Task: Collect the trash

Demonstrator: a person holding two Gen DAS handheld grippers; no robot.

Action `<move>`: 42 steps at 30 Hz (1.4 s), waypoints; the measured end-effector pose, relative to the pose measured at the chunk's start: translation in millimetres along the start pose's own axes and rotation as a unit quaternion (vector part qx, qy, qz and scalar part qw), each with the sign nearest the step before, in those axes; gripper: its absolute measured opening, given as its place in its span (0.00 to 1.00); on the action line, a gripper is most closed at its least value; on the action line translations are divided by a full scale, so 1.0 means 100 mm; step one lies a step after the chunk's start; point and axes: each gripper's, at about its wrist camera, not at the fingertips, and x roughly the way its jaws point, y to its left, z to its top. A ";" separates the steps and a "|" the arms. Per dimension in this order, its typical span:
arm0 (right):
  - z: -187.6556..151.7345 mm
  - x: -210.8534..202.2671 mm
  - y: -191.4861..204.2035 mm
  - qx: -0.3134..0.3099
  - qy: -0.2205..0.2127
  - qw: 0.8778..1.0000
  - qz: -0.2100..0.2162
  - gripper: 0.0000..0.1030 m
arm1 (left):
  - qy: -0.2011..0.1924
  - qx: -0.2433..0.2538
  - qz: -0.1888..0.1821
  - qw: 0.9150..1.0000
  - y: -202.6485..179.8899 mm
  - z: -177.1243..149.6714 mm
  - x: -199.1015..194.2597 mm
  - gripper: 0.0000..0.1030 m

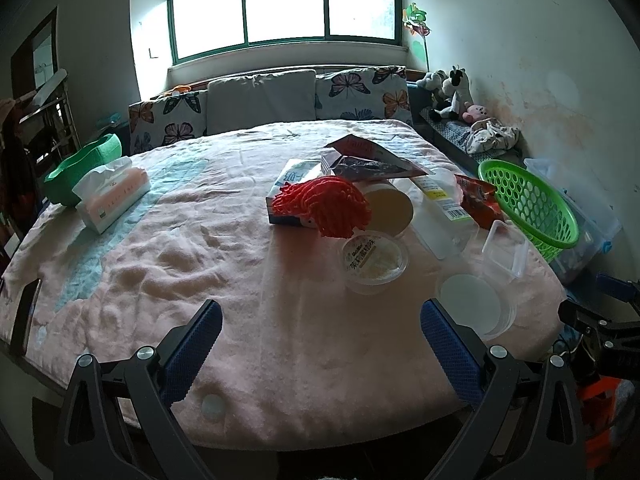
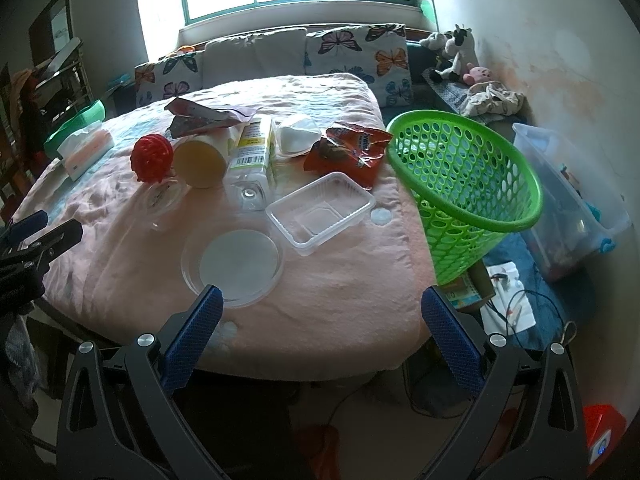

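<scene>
Grippers both hover low over the near edge of a pink blanket (image 1: pixel 248 264) covering a table. Left gripper (image 1: pixel 320 340) level, blue fingers spread wide, nothing between them. Right gripper (image 2: pixel 322 320) same pose, jaws wide apart and empty, aimed between the round lid (image 2: pixel 234 262) and the green basket (image 2: pixel 468 188); its left fingertip overlaps that lid's near rim in the right wrist view, contact unclear.

Left to right across the table:
- one green tub (image 1: pixel 80 168) at the far left edge, one tissue box (image 1: pixel 112 196) just beside it
- one red mesh ball (image 2: pixel 152 158)
- one small clear cup (image 1: pixel 374 260) with a printed lid, in front of the red ball
- one paper cup (image 2: pixel 200 162) on its side, mouth toward the cameras
- one dark foil wrapper (image 2: pixel 204 118), crumpled, behind the cup
- one clear bottle (image 2: pixel 252 160) with a yellow label, lying down
- one white crumpled piece (image 2: pixel 298 134), identity unclear
- one red snack bag (image 2: pixel 352 148), opened
- one clear rectangular tray (image 2: pixel 320 212), upright
- one round clear lid, nearest the grippers

All trash sits mid-table to right. Basket stands at the table's right edge, tilted, mouth toward the table.
</scene>
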 end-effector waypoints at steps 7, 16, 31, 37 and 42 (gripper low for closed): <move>0.01 0.00 0.00 0.001 -0.001 1.000 -0.001 0.95 | 0.000 0.000 -0.001 1.000 0.01 0.01 0.00 0.93; 0.03 -0.02 -0.02 0.002 -0.007 1.000 0.001 0.95 | -0.005 0.005 -0.002 1.000 -0.01 0.05 -0.02 0.93; 0.09 -0.03 -0.02 0.001 -0.014 1.000 0.002 0.95 | -0.007 0.006 -0.003 1.000 -0.03 0.12 0.01 0.93; 0.11 -0.02 -0.03 0.003 -0.014 1.000 0.004 0.95 | -0.007 0.006 -0.005 1.000 -0.04 0.15 0.03 0.93; 0.16 0.01 -0.05 0.005 -0.014 1.000 0.005 0.95 | -0.006 0.003 -0.007 1.000 -0.03 0.20 0.08 0.93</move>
